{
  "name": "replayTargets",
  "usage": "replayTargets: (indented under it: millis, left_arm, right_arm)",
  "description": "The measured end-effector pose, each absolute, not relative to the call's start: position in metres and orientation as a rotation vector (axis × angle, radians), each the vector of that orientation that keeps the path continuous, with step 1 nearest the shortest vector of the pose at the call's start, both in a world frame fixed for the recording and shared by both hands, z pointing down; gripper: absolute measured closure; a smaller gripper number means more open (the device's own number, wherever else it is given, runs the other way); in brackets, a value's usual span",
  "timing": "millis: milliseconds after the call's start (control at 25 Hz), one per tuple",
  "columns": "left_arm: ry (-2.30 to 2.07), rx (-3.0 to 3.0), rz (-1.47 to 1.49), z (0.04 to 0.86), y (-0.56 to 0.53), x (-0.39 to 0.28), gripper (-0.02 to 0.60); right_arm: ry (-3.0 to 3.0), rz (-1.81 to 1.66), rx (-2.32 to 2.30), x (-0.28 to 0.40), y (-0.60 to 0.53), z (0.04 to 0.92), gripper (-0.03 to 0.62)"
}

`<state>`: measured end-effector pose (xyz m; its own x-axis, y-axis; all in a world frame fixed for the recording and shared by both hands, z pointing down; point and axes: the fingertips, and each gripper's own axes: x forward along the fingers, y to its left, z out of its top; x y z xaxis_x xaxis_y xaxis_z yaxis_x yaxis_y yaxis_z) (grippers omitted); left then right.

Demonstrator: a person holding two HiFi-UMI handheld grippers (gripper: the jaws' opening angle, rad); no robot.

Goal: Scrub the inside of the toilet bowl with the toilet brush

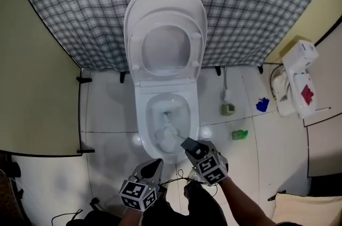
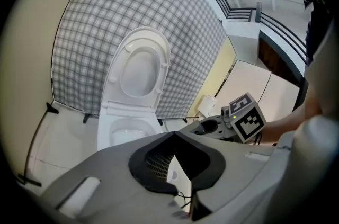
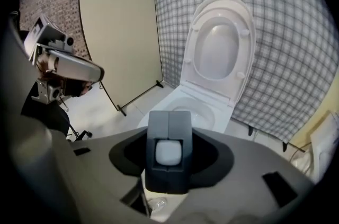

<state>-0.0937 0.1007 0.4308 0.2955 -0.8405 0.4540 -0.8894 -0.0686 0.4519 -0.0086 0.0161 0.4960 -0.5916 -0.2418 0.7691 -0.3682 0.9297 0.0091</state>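
The brush (image 1: 170,132) is gripped by its handle in the right gripper (image 1: 194,149), its head inside the toilet bowl (image 1: 140,113) — the left gripper (image 1: 154,166) is closed and empty. Scrubbing is judged begun, not finished.

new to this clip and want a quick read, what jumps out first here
The white toilet stands in the middle against a checked curtain, lid and seat raised. At the bowl's near rim the right gripper is closed on the toilet brush, whose head is down in the bowl. A small green item lies right of the toilet.
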Motion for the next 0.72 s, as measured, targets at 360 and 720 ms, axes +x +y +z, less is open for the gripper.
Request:
replayTargets:
  millis: [360,720]
  left_arm:
    - [-1.536,2.035,0.146,0.389,0.06,-0.075,0.581]
    - [-1.359,2.177,0.145,0.435,0.023,-0.006,0.581]
  right_arm:
    - [-2.415,0.141,0.72,0.044,-0.035,0.372,0.396]
    - [-2.283,0.168,0.999,0.139,-0.058,0.396,0.396]
